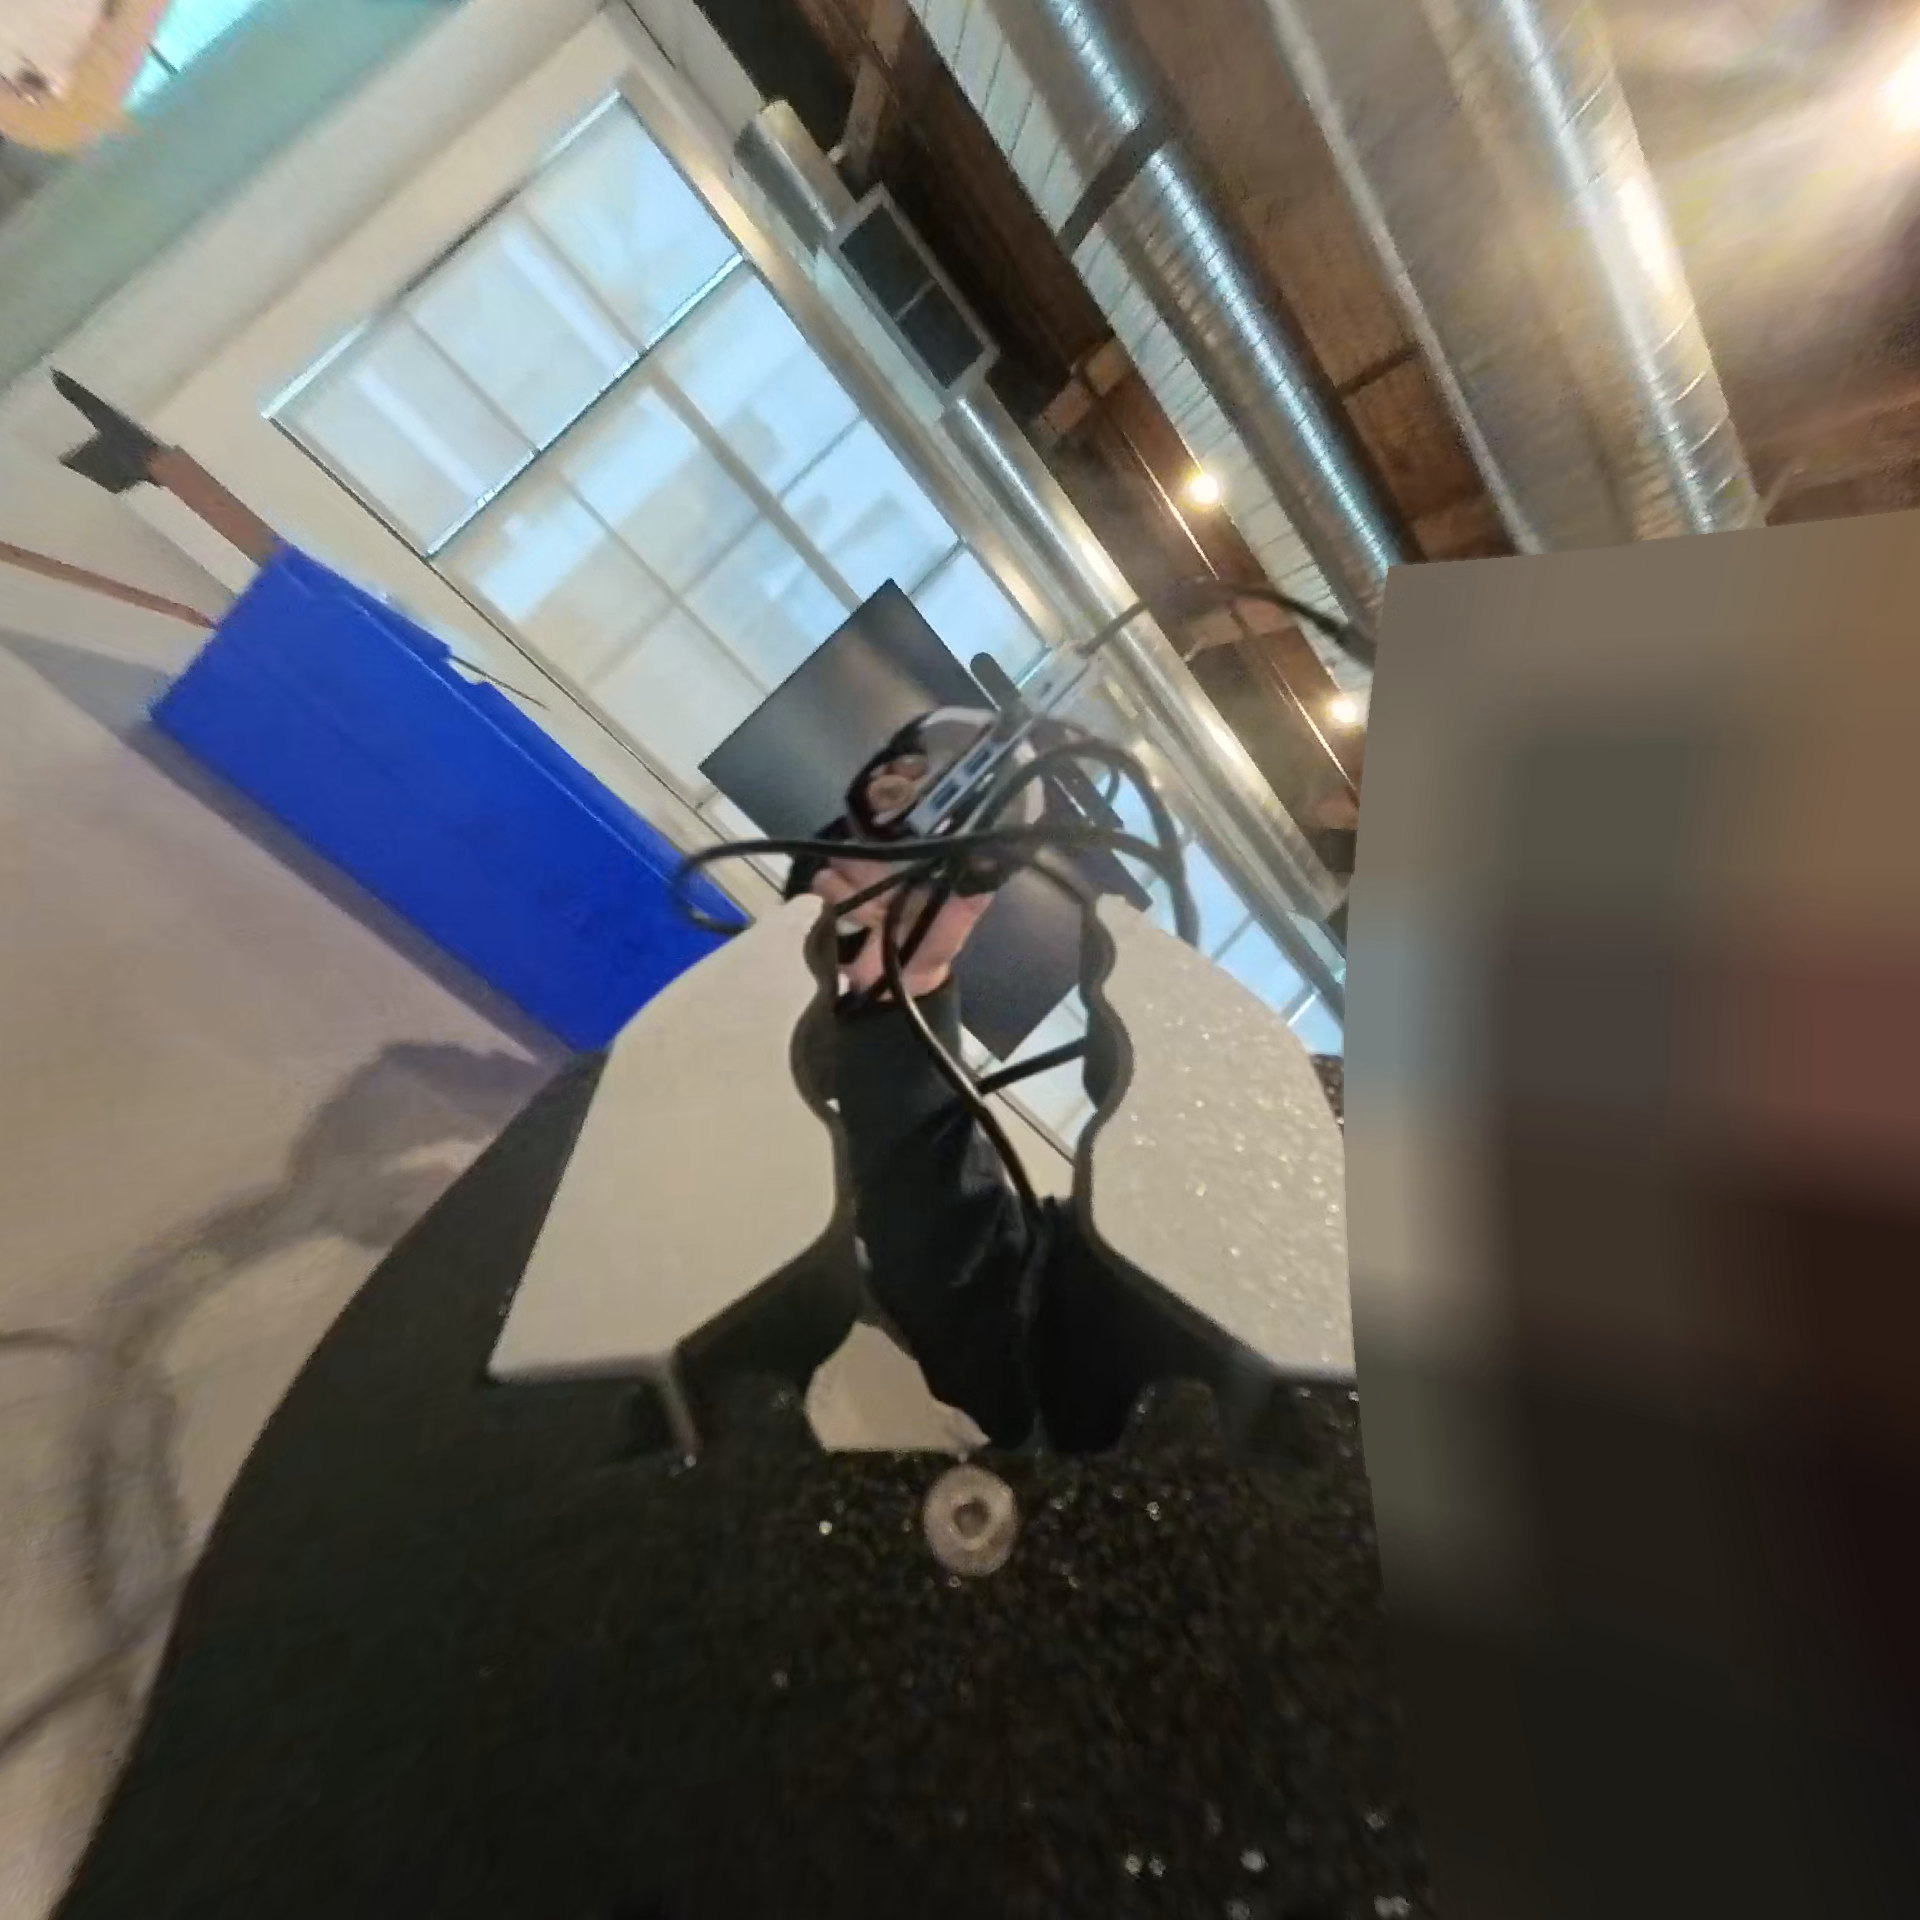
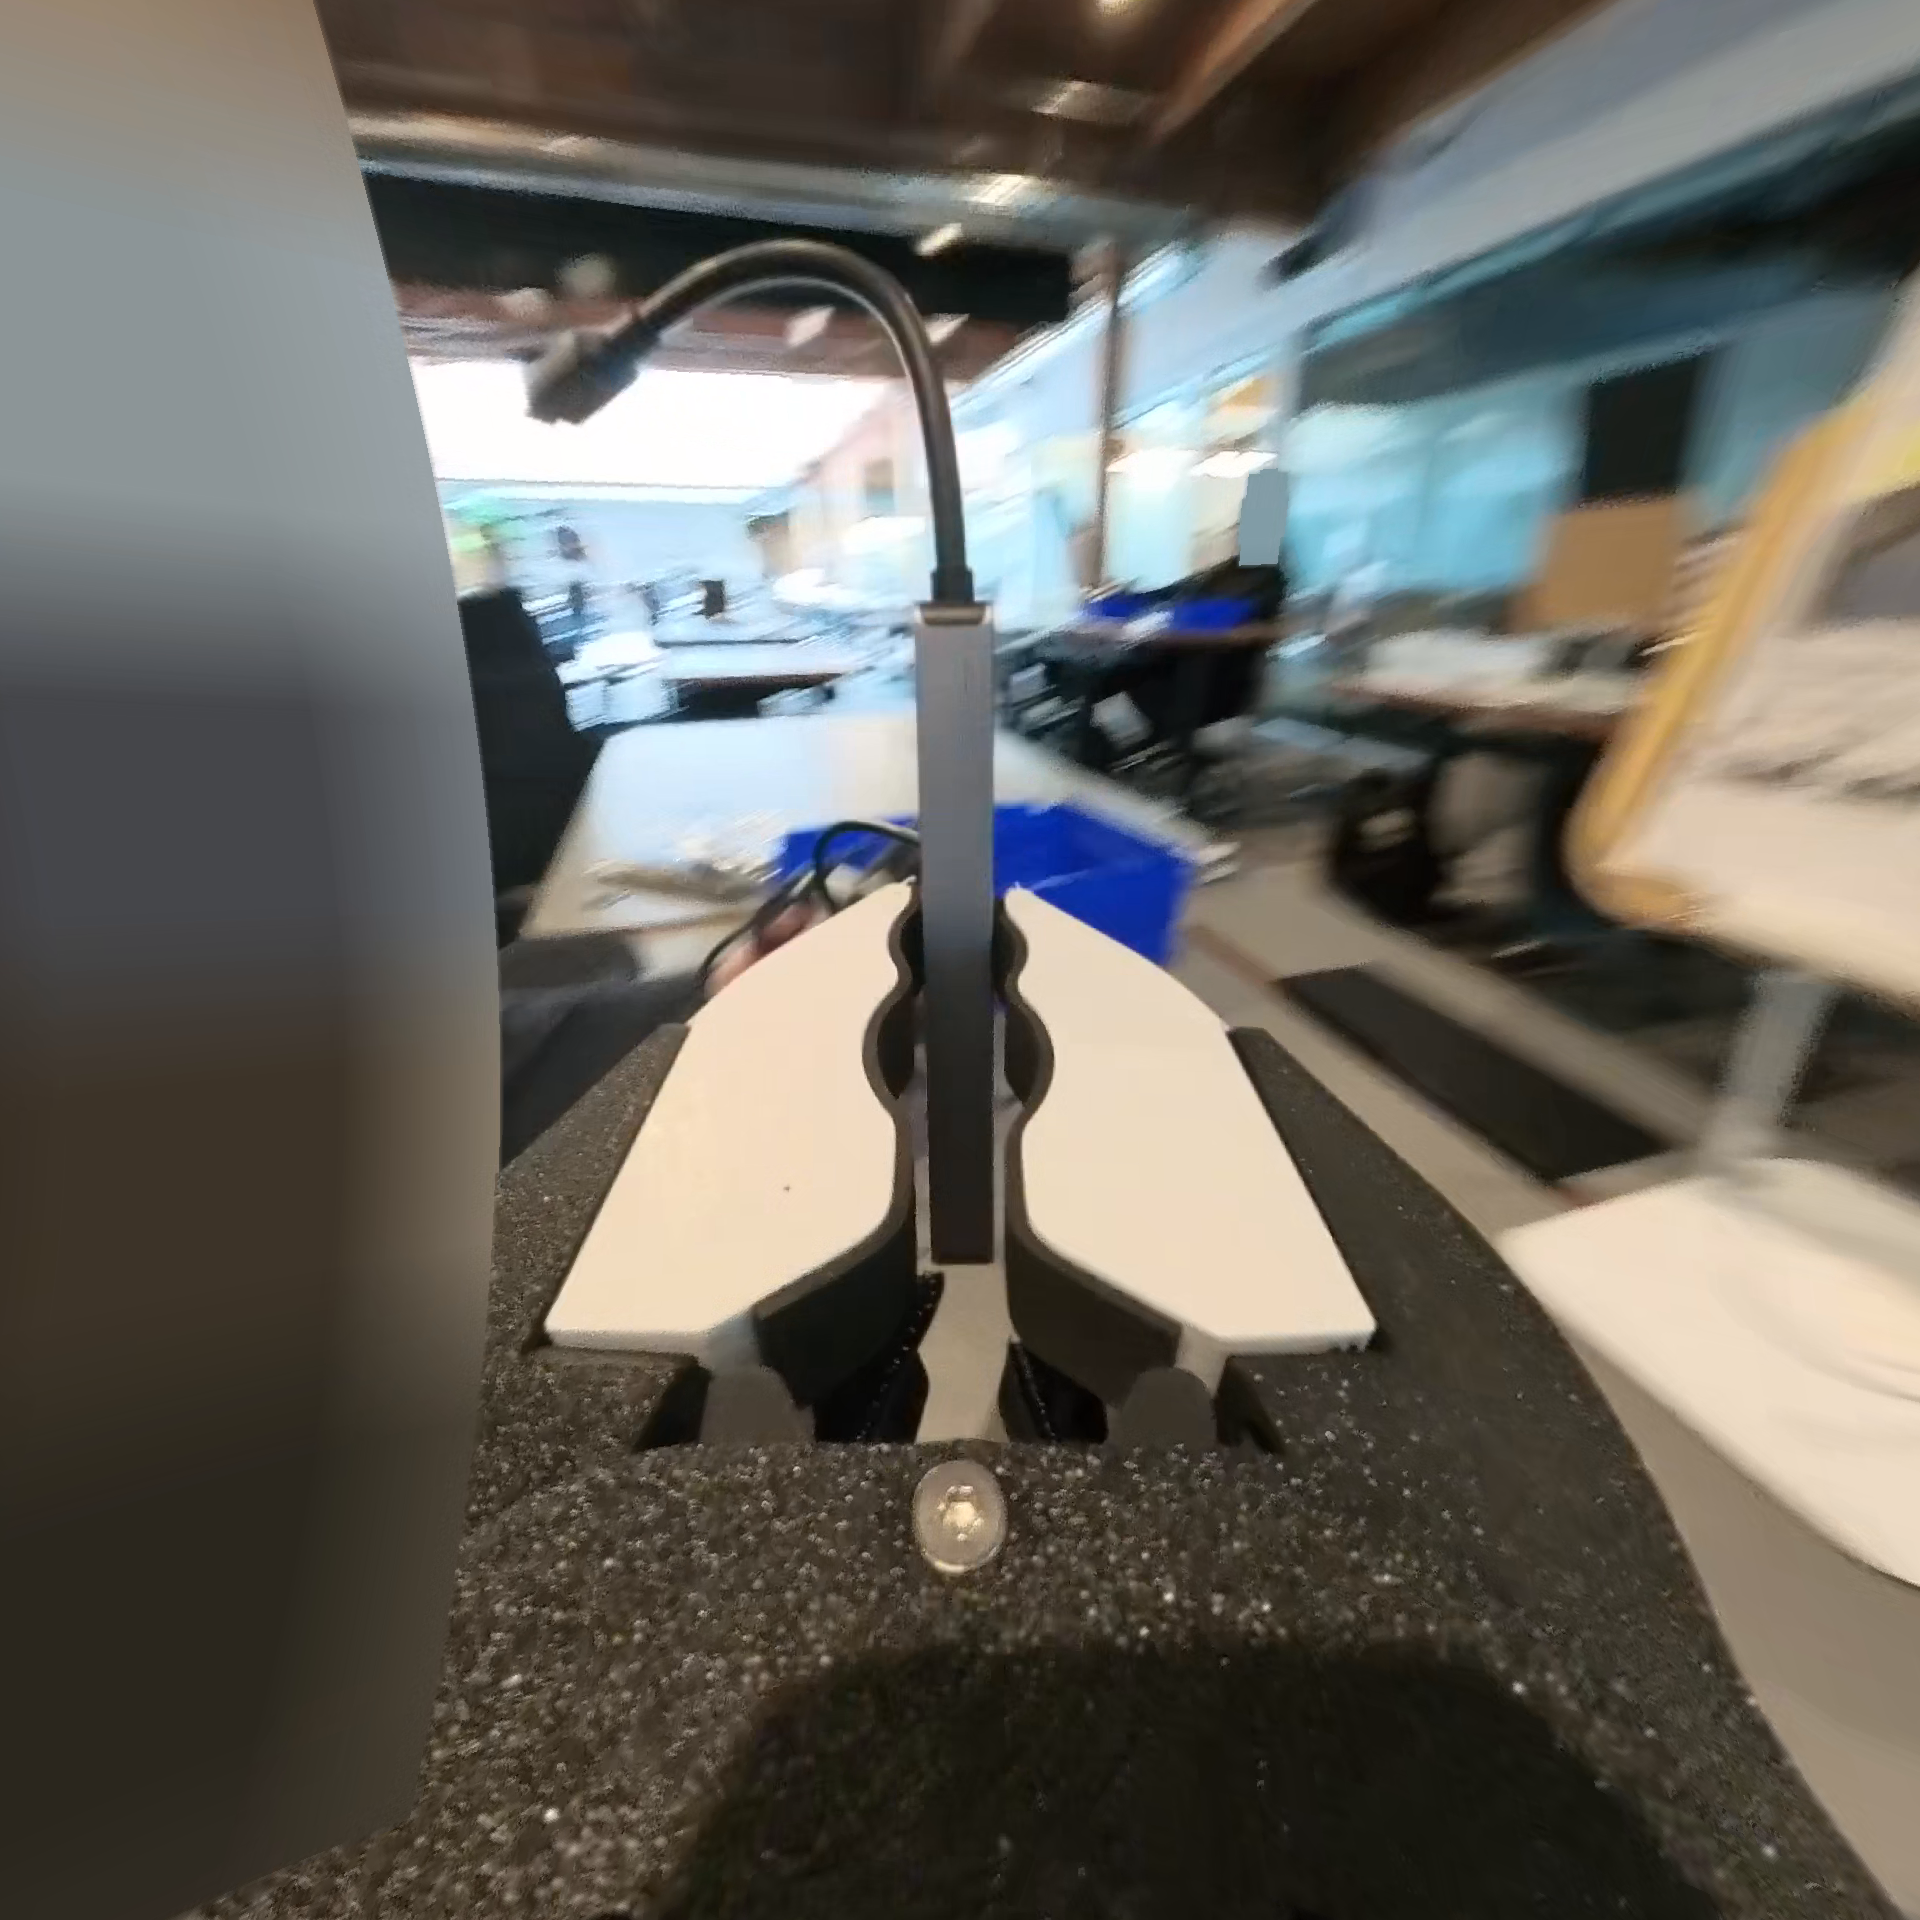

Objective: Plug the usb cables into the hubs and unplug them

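Your right gripper [image 2: 958, 1049] is clenched on the grey hub [image 2: 958, 935], which stands upright between its white fingers [image 2: 1143, 1143]; the hub's short black lead [image 2: 883, 312] arcs left overhead. Your left gripper [image 1: 951, 1039] has its jaws parted with a black cable [image 1: 966, 1081] running through the gap; whether they grip it cannot be told. Beyond it a tangle of cables [image 1: 1039, 810] hangs before the hub. A blue bin [image 1: 416, 769] sits on the table [image 1: 156, 1039].

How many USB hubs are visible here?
1: a grey hub clamped upright in the right gripper; the left wrist view shows the same hub farther off. Others may be hidden.
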### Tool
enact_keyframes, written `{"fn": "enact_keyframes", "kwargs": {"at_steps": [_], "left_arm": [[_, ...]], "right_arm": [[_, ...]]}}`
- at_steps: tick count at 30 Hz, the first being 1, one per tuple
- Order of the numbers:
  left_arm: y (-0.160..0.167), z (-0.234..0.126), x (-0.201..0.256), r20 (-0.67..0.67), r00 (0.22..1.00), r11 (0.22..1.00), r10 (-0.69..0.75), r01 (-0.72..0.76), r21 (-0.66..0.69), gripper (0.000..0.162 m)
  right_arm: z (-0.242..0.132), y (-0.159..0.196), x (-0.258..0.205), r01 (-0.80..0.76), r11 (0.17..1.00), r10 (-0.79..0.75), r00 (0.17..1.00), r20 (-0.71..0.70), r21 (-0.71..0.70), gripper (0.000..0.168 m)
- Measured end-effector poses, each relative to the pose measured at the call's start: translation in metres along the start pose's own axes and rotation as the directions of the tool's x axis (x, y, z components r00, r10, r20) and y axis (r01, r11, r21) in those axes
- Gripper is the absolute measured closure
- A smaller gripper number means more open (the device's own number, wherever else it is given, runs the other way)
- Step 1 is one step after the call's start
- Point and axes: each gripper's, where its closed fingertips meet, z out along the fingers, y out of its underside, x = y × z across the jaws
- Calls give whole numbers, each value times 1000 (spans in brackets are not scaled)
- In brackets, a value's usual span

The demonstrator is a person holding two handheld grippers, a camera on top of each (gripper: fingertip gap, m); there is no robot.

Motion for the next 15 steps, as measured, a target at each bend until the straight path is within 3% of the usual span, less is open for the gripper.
{"fn": "enact_keyframes", "kwargs": {"at_steps": [8, 12, 15], "left_arm": [[2, -2, -5, 36, 999, 999, 41, -40, -19, 100], [9, 3, -12, 81, 993, 995, 91, -87, -49, 99], [14, 5, -21, 121, 986, 992, 113, -105, -70, 108]], "right_arm": [[-39, -101, 39, 206, 977, -178, 920, -349, 47, 156], [-46, -151, 54, 261, 965, -225, 866, -446, 20, 157], [-59, -192, 67, 327, 944, -296, 792, -533, -38, 156]]}}
